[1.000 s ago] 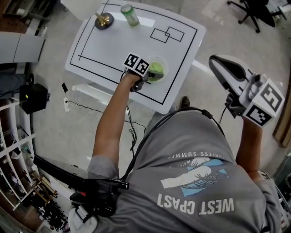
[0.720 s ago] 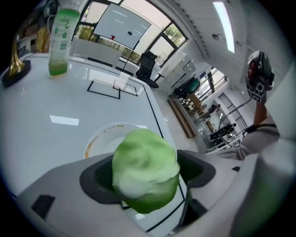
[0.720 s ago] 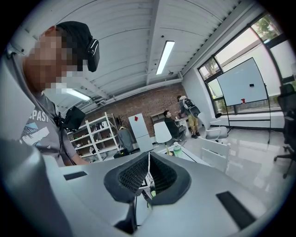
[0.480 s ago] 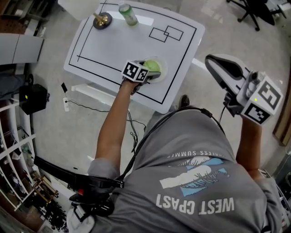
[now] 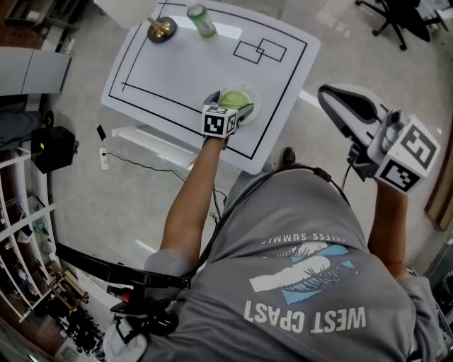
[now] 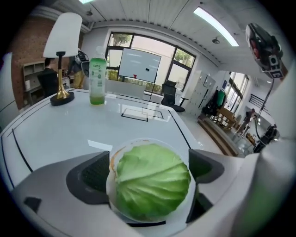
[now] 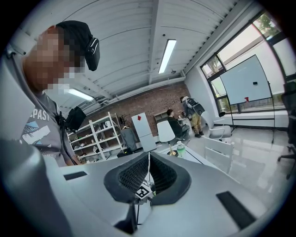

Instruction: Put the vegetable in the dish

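Observation:
A green cabbage (image 6: 151, 180) lies in a shallow white dish (image 6: 138, 141) near the front right corner of the white table (image 5: 177, 71). In the head view the cabbage (image 5: 233, 97) fills the dish (image 5: 253, 106). My left gripper (image 5: 230, 106) tilts down over the dish from the near side. Its jaws have just been opening and now stand open (image 6: 150, 169) on either side of the cabbage, with the dark pads (image 6: 95, 173) off it. My right gripper (image 5: 340, 102) is held up off the table at the right, shut (image 7: 149, 173) and holding nothing.
A green bottle (image 5: 202, 20) and a brass-footed lamp (image 5: 161, 30) stand at the table's far edge; in the left gripper view the bottle (image 6: 97, 81) and lamp (image 6: 61, 95) are beyond the dish. Black tape lines mark the tabletop. An office chair (image 5: 393, 18) stands far right.
My left gripper has swung from the dish's left side round to its near side and its jaws have spread. The cabbage now rests free in the dish. The right gripper has kept still.

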A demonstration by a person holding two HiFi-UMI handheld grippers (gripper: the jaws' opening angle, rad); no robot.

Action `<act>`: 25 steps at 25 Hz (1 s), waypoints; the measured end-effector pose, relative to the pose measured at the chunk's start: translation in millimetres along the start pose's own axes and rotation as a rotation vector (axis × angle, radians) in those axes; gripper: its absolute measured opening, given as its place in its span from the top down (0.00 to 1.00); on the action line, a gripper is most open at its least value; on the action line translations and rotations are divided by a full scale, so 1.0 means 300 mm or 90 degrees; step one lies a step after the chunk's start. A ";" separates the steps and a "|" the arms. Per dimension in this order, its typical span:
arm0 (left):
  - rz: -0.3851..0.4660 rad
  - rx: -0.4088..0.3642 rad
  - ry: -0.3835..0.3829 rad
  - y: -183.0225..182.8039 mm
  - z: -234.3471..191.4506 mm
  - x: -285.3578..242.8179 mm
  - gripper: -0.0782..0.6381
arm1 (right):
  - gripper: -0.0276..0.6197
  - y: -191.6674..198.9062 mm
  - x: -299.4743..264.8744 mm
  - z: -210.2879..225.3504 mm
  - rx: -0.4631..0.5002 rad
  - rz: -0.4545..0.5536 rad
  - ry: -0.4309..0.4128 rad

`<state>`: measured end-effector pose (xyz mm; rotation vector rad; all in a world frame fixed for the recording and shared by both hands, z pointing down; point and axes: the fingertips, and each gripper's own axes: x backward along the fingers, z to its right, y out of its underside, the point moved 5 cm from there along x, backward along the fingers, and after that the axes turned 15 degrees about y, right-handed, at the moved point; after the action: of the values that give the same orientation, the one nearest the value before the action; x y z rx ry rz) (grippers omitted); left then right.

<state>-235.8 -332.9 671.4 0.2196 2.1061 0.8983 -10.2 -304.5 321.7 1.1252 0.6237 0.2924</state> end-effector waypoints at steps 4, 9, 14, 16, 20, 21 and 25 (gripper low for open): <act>0.036 0.013 -0.050 -0.015 0.001 0.031 0.17 | 0.95 0.015 0.032 0.009 -0.001 0.004 -0.015; 0.102 0.011 -0.084 -0.092 0.097 0.106 0.17 | 0.95 0.023 0.158 0.015 -0.002 0.014 -0.013; 0.196 -0.017 -0.122 -0.198 0.118 0.258 0.17 | 0.95 0.023 0.152 0.008 0.007 0.026 -0.038; 0.238 -0.032 -0.131 -0.249 0.155 0.322 0.17 | 0.95 0.018 0.163 0.009 0.011 0.033 -0.048; 0.320 -0.064 -0.136 -0.347 0.249 0.447 0.17 | 0.95 0.016 0.181 0.015 0.026 0.047 -0.064; 0.334 -0.078 -0.134 -0.370 0.281 0.475 0.18 | 0.95 0.017 0.187 0.016 0.030 0.049 -0.067; 0.363 -0.154 -0.129 -0.448 0.454 0.598 0.43 | 0.95 0.014 0.230 0.010 0.048 0.062 -0.088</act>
<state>-231.5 -281.4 414.2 0.7753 1.7466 1.3850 46.9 -269.2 304.5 1.2399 0.4619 0.2743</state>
